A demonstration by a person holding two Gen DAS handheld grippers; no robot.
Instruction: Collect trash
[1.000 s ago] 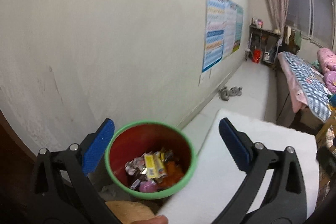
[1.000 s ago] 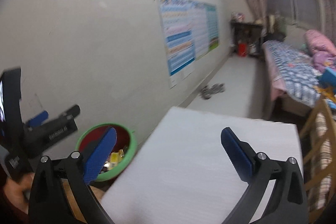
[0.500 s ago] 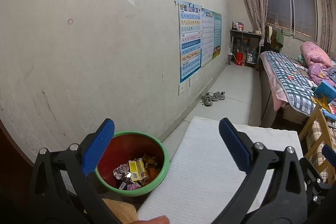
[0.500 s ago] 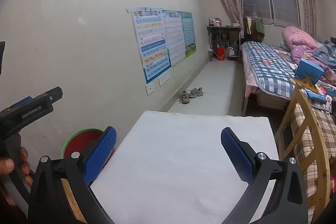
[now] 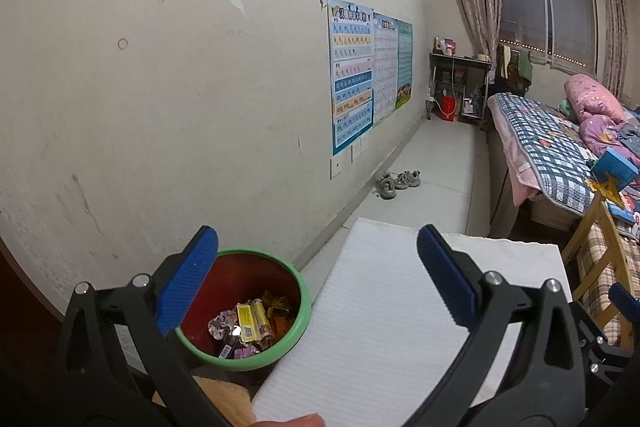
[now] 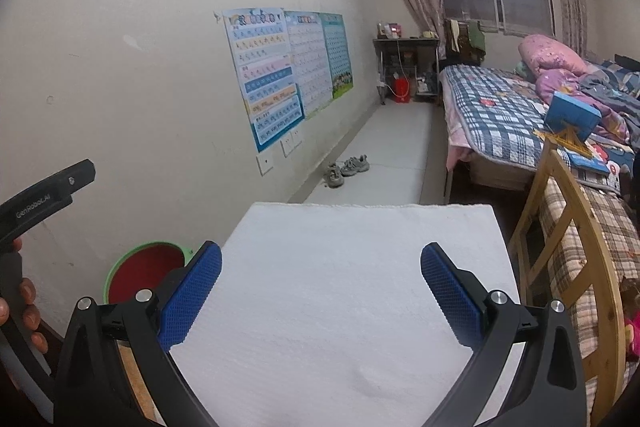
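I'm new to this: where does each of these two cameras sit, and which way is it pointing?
Left wrist view: sits on the left gripper, facing forward over the green bin of wrappers and the white mat; its two blue-padded fingers and a fingertip at the bottom edge show.
Right wrist view: sits on the right gripper, facing along the white mat toward the bed; its fingers, the other gripper and the left hand show.
Shared: bin, mat, wall posters, shoes, bed, window.
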